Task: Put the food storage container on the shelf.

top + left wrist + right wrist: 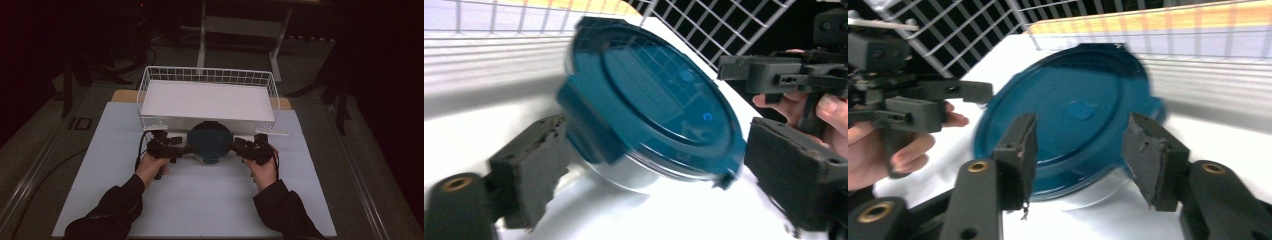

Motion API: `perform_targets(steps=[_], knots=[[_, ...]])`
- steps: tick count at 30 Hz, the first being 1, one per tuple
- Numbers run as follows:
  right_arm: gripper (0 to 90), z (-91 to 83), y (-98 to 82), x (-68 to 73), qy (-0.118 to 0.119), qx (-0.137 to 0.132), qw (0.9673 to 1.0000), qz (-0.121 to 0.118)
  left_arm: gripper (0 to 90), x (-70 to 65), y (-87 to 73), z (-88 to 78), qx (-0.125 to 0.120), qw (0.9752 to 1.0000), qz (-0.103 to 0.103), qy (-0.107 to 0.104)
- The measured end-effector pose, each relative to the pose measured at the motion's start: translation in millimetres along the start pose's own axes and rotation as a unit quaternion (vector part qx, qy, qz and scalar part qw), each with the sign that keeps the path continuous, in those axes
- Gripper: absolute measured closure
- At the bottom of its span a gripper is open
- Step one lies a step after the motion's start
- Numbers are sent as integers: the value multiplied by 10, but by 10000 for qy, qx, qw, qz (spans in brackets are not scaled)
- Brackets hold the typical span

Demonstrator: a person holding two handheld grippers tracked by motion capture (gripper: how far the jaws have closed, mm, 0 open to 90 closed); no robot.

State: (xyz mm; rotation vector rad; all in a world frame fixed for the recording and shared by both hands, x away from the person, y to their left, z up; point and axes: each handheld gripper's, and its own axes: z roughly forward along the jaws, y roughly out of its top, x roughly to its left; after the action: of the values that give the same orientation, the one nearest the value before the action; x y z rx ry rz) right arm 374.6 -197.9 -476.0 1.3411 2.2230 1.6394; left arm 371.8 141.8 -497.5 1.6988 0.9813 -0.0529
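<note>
Container: a round container with a dark teal lid (210, 141) and a shiny metal body sits on the white table (200, 200), just in front of the near wall of the white wire basket (207, 75). In both gripper views it looks tilted and slightly blurred.

Lid details: the left gripper view shows a small tab at the lid's rim, on the side toward the camera, and the basket's grid reflected in the glossy top.

Left hand (151, 167): comes in from the bottom left in a dark sleeve, wrist roughly level, fingers wrapped round the grip below the tool.

Left gripper (649, 165): points rightward at the container's left side. Its jaws stand wide, one on each side of the container; the near pad is at the lid's edge (contact cannot be told through the blur) and the far pad stands clear of the rim. It is released, not clamped.

Right hand (264, 170): mirrors the left, entering from the bottom right, forearm angled inward, fingers round the grip.

Right gripper (1080, 157): points leftward at the container's right side. Its two pads straddle the near edge of the lid with a gap showing at each (so no squeeze is seen); the jaws are parted, holding nothing.

Between the tools: the two grippers face each other across the container.
</note>
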Motion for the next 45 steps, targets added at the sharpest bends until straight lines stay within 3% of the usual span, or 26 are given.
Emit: perform_targets(steps=[5,9,13,18,20,26,36,45], knots=[[486,-46,-72,168,133,90,9998,-83,26,-128,-34,-125,-30,9996,162,-209],[552,-84,-143,318,236,192,9993,-206,18,-221,-117,-216,59,9990,287,-329],[698,-89,-206,410,428,335,9984,-177,18,-328,-222,-274,198,9971,666,-299],[895,-12,-293,495,610,598,9960,-247,18,-423,-321,-325,210,9957,849,-317],[898,70,-346,530,651,774,9944,-310,17,-442,-342,-347,174,9953,911,-284],[898,191,-389,520,585,889,9937,-361,18,-480,-362,-395,18,9946,1013,-236],[899,306,-354,457,466,864,9946,-330,18,-524,-397,-376,50,9929,1162,-233],[899,395,-263,382,301,758,9963,-276,18,-512,-427,-372,136,9933,1117,-261]])
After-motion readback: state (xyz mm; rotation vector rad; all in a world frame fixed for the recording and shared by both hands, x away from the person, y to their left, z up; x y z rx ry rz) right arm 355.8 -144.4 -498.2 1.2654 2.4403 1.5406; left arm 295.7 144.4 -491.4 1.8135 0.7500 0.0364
